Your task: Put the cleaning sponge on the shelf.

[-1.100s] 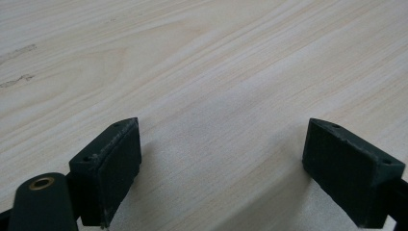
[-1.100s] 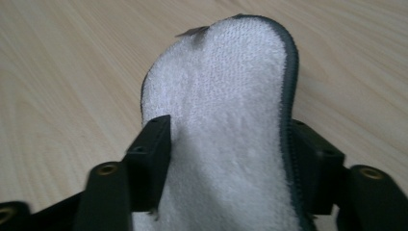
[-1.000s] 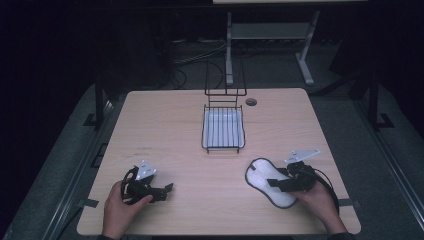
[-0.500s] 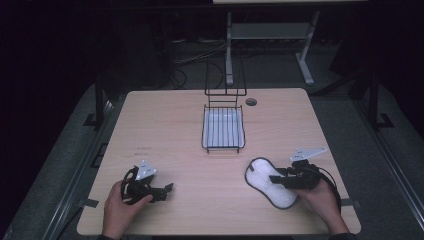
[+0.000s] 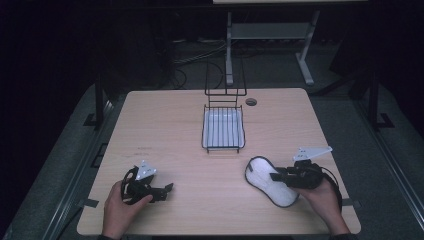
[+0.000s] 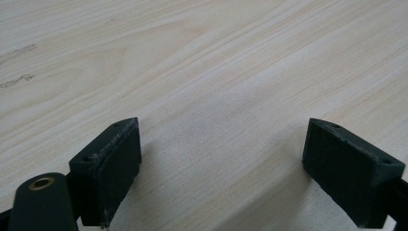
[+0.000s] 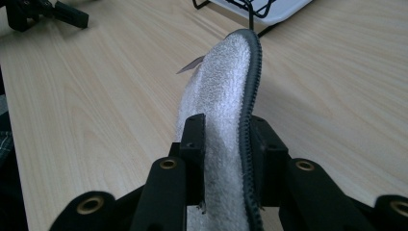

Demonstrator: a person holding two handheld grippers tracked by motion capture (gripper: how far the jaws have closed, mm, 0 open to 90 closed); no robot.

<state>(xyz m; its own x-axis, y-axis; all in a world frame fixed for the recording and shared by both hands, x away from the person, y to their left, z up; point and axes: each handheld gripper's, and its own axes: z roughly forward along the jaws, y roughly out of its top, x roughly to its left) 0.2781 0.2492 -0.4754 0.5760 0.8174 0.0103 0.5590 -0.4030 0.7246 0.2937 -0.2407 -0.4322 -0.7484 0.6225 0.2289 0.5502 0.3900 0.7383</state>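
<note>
Terry-cloth insole (image 5: 270, 180), pinched edgewise near its heel by the right gripper (image 5: 280, 176), sits low over the table (image 5: 175, 130) before the rack (image 5: 223, 130). Light and floppy, probably; hold mid-length. Left gripper (image 5: 162, 190) gapes empty.

- White insole-shaped pad (image 7: 221, 96): near end runs off the bottom edge of the right gripper view; the stretch between the jaws is covered by them. A small pale tag at its far left side is too small to read. In the high view its right part lies under the right gripper (image 5: 280, 176).
- Wire rack (image 7: 245, 7): cut by the top edge of the right gripper view; one corner visible.
- Left gripper (image 7: 45, 13): top-left corner of the right gripper view, cropped.
- Left gripper's own jaws, left gripper view: bases cut off at the bottom edge.
- Person's forearms, high view: cropped at the bottom edge.
- Floor beyond the table (image 5: 165, 125): dark, cables indistinct.
</note>
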